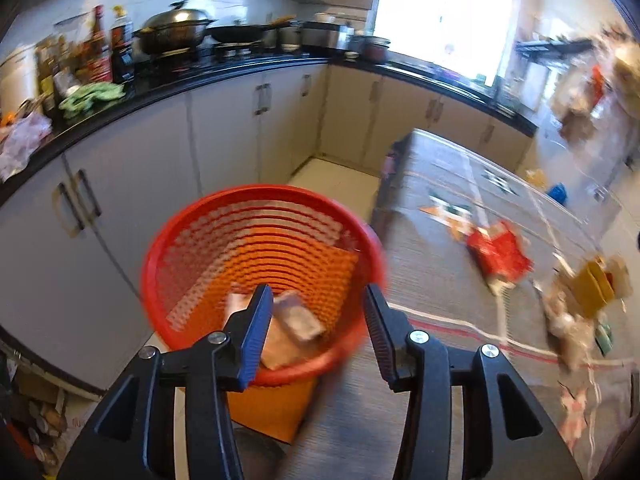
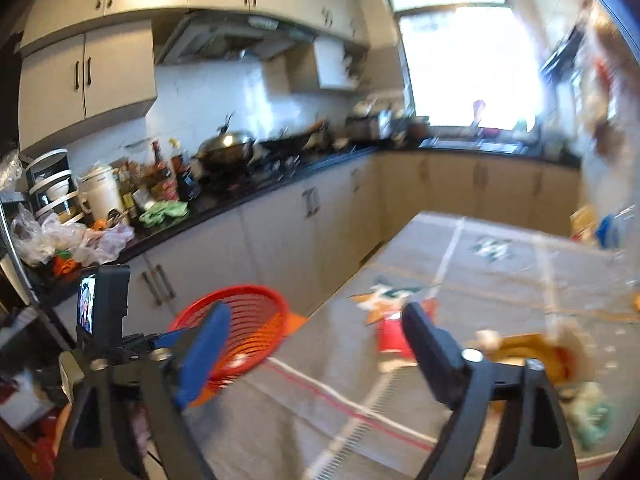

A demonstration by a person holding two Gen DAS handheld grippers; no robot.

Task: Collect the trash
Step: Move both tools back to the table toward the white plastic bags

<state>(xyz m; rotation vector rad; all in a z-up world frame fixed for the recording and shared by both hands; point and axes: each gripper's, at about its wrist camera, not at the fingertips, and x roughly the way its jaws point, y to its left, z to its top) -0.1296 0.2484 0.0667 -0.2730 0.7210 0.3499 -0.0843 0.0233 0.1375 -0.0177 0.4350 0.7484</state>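
Left gripper (image 1: 316,312), jaws apart and empty, hovers over the red basket (image 1: 168,264), which holds two paper scraps (image 1: 298,318). Right gripper (image 2: 316,344), jaws likewise apart, faces the bench (image 2: 500,272). Ahead of it lies a red wrapper (image 2: 390,336): probably light, crushable and slick, best pinched at a raised, crumpled edge.

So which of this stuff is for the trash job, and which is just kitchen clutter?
Job: red basket, wrappers inside it, red packet and yellow wrapper on the table.
Clutter: wok, sauce bottles, green cloth.
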